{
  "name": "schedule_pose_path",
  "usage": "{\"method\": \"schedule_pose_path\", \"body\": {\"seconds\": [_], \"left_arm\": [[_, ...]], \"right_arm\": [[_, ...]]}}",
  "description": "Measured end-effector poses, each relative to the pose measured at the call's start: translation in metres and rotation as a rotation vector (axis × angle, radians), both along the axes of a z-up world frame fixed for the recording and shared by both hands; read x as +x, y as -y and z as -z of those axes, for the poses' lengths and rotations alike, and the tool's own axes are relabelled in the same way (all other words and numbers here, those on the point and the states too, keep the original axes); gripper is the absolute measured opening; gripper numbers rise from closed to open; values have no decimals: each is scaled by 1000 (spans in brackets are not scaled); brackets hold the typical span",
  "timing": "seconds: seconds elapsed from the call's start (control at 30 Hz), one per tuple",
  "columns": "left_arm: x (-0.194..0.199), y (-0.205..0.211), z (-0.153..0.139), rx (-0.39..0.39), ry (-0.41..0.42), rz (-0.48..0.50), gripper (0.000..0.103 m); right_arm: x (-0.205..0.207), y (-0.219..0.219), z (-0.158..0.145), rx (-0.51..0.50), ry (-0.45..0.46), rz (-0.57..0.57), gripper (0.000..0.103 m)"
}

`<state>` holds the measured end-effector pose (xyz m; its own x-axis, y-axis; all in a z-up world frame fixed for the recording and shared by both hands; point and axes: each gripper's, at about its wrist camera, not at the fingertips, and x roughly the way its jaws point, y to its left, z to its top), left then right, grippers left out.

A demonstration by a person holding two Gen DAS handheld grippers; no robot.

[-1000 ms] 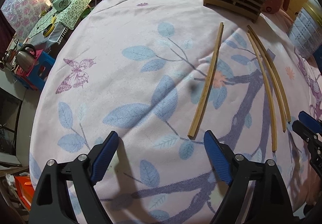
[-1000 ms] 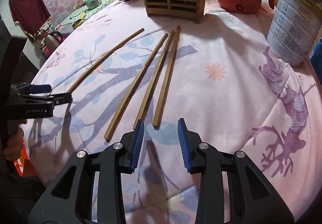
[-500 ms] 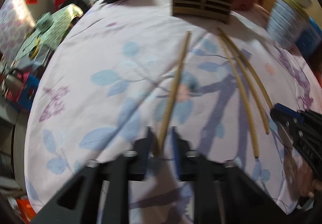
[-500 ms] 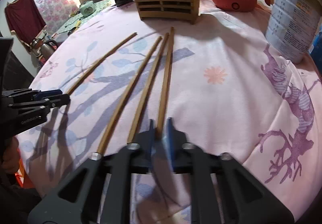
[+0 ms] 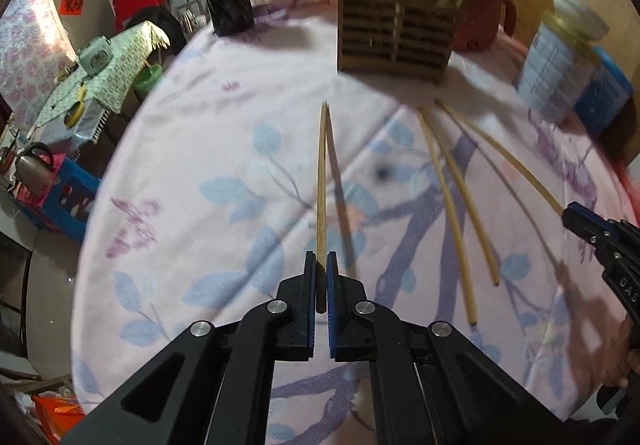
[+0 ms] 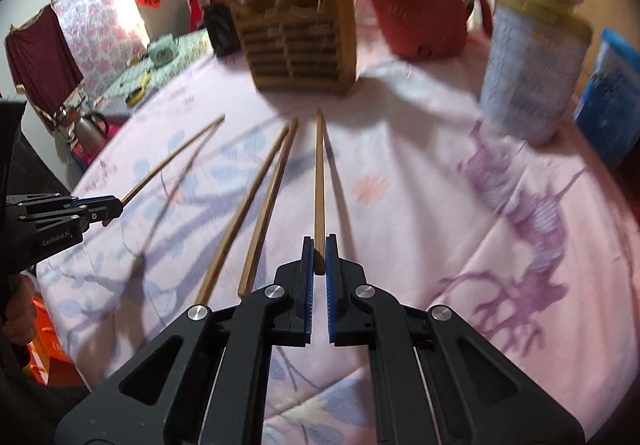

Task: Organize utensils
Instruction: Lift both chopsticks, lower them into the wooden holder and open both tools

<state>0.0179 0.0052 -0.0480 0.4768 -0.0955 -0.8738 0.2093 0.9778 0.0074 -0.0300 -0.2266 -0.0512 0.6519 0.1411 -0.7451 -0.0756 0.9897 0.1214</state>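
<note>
- Gripping one slim wooden chopstick [image 5: 321,181] each [image 6: 319,181], both grippers' [image 5: 321,277] [image 6: 319,257] jaws are clamping tight.
- Two more chopsticks [image 6: 256,213] are lying on the floral-clothed table [image 6: 420,181].

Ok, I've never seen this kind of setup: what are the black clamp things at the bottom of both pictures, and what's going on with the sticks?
They are hand-held two-finger grippers, one in each of a person's hands, each with a fisheye camera looking along its fingers. One picture is the left gripper's view, the other the right gripper's. Each is shut on the near end of one wooden chopstick: the left chopstick and the right chopstick. Two more chopsticks lie on the floral tablecloth between them. Behind stand a slatted wooden utensil holder, a red pot and a tin can.
</note>
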Motion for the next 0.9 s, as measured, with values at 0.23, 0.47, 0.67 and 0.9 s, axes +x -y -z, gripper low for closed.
{"method": "schedule_pose_path", "body": {"seconds": [0.23, 0.47, 0.67, 0.9], "left_arm": [[-5, 6, -53, -25, 96, -35, 5], [-22, 18, -99, -60, 161, -36, 5], [-27, 27, -98, -50, 105, -6, 5], [-13, 25, -117, -85, 128, -9, 5]], "right_arm": [[-7, 19, -62, 27, 167, 3, 7], [-23, 28, -99, 70, 262, -19, 7], [-19, 32, -100, 98, 265, -4, 7], [-21, 38, -112, 103, 299, 14, 7]]}}
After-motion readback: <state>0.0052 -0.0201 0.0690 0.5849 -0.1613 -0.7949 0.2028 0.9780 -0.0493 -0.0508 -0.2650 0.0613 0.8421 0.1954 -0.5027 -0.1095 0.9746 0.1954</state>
